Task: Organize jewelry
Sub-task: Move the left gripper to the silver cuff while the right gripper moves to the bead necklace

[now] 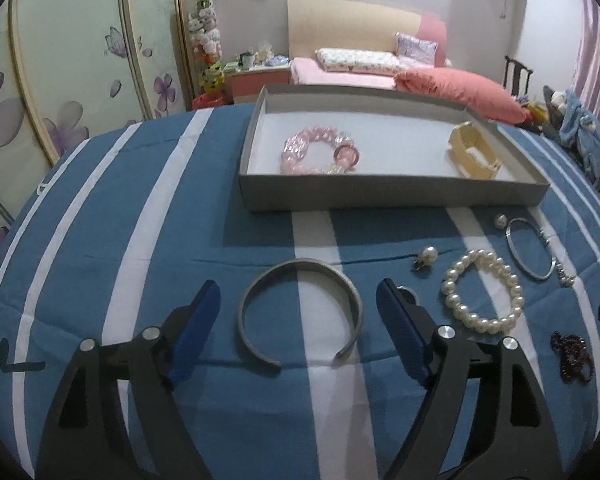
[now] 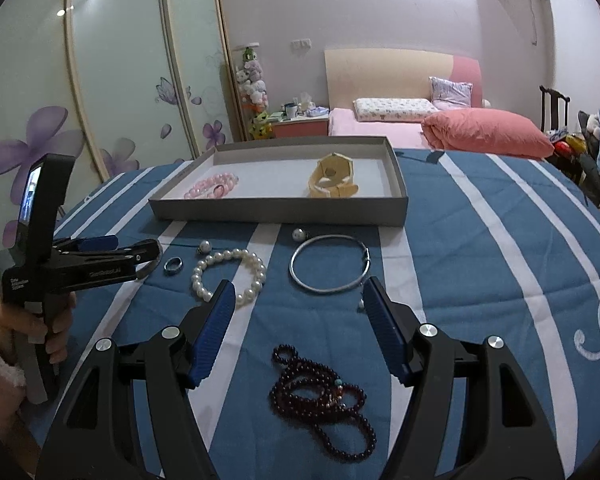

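Note:
My left gripper (image 1: 298, 292) is open with its blue fingers on either side of a grey open cuff bangle (image 1: 300, 312) that lies on the blue striped cloth. My right gripper (image 2: 300, 292) is open above a dark red bead necklace (image 2: 324, 396). A grey tray (image 1: 392, 194) holds a pink bead bracelet (image 1: 320, 154) and a cream bangle (image 1: 474, 154). A white pearl bracelet (image 1: 484, 292), a thin silver bangle (image 2: 330, 264), a silver ring (image 2: 173, 266) and pearl earrings (image 1: 426, 258) lie on the cloth in front of the tray.
The table carries a blue cloth with white stripes (image 2: 480, 280). The left gripper's body and the hand holding it (image 2: 40, 280) show at the left of the right wrist view. A bed with pink bedding (image 2: 480, 132) and wardrobe doors (image 2: 120, 80) stand behind.

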A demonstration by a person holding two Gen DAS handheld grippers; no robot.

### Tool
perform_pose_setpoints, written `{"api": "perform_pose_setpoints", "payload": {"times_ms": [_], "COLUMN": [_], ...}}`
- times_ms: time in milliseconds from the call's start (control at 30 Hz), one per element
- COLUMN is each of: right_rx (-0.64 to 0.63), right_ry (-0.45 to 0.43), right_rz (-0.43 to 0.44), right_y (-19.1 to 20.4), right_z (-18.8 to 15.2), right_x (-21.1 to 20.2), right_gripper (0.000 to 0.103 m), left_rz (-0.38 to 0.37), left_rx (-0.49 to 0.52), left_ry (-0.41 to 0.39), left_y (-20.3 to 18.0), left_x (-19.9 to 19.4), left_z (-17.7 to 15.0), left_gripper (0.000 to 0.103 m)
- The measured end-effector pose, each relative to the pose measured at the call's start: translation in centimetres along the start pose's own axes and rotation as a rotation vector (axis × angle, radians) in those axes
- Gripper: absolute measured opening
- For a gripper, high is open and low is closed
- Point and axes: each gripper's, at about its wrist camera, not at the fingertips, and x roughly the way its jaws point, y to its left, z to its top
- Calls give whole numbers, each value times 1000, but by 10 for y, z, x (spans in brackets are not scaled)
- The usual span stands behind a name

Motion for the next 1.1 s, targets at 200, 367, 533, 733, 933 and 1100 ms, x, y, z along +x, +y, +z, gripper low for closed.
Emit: {"api": "perform_pose_setpoints", "payload": {"times_ms": [200,367,533,733,933,1100], "right_rx": [4,3,3,3,0,1], "right_ry": [0,7,12,14,24,34], "right_rz": [5,1,0,-2,-11,-17], "right_y": [-1,-1,0,0,2,2], "right_z": [-2,-5,-5,-6,-10,-11], "right_x": [0,1,2,2,0,-2], "right_gripper": [67,67,67,67,67,67], "left_rz": [9,6,7,5,10,19], "left_rx": [-23,-20,-18,-25,-37,-45], "left_ry": [68,64,60,60,59,60], "left_y": [6,6,6,6,9,14], "left_x": [13,12,12,12,11,10], "left_z": [0,-1,-1,0,0,0], "left_gripper": [79,71,66,66,66,66]}}
